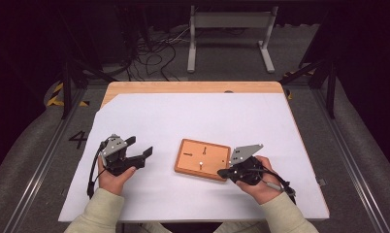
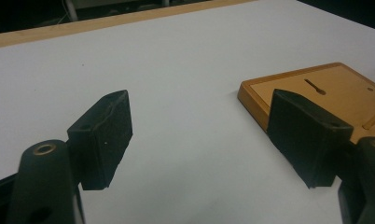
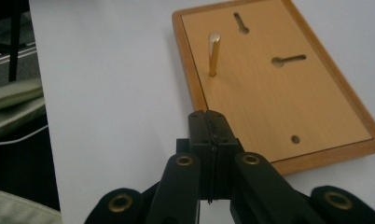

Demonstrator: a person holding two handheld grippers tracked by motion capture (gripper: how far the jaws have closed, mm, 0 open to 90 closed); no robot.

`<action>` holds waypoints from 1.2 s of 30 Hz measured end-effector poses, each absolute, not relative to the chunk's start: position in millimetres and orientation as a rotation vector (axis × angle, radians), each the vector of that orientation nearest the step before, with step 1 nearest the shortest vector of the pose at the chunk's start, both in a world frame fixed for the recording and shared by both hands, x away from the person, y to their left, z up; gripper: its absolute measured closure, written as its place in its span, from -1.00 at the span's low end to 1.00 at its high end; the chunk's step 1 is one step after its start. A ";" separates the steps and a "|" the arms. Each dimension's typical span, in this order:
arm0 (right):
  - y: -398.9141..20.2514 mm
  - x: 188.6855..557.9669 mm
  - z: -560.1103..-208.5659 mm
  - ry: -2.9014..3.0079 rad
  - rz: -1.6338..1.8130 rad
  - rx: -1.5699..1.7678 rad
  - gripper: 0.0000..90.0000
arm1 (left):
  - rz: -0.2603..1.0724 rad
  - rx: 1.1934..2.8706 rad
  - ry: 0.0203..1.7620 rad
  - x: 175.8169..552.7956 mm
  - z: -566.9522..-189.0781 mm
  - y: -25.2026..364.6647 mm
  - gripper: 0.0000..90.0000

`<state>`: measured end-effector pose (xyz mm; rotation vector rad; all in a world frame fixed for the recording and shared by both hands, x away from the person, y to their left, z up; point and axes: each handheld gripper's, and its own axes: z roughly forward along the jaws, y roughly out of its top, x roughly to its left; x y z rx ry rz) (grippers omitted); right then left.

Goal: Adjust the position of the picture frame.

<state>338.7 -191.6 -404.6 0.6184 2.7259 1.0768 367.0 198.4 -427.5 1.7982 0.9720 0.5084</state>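
On the wooden board (image 3: pixel 274 88), the brass peg (image 3: pixel 214 54) stands upright; right claw (image 3: pixel 210 122) clenched empty, left claw (image 2: pixel 199 135) released.

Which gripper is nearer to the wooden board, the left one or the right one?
Right. The right gripper, jaws shut, sits at the wooden board's near right corner. The left gripper, jaws open, is off to the board's left, with bare white table between them.

Left tool (image 1: pixel 140 147) gapes wide; right tool (image 1: pixel 222 172) clamped shut.

A white-topped table (image 1: pixel 149 121) bears a wooden board (image 1: pixel 203 159) with one upright peg (image 3: pixel 214 55).
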 end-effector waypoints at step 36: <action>-203.7 349.2 -439.5 2.702 0.813 0.722 1.00 | 0.484 1.860 0.933 368.8 -433.1 188.5 -0.39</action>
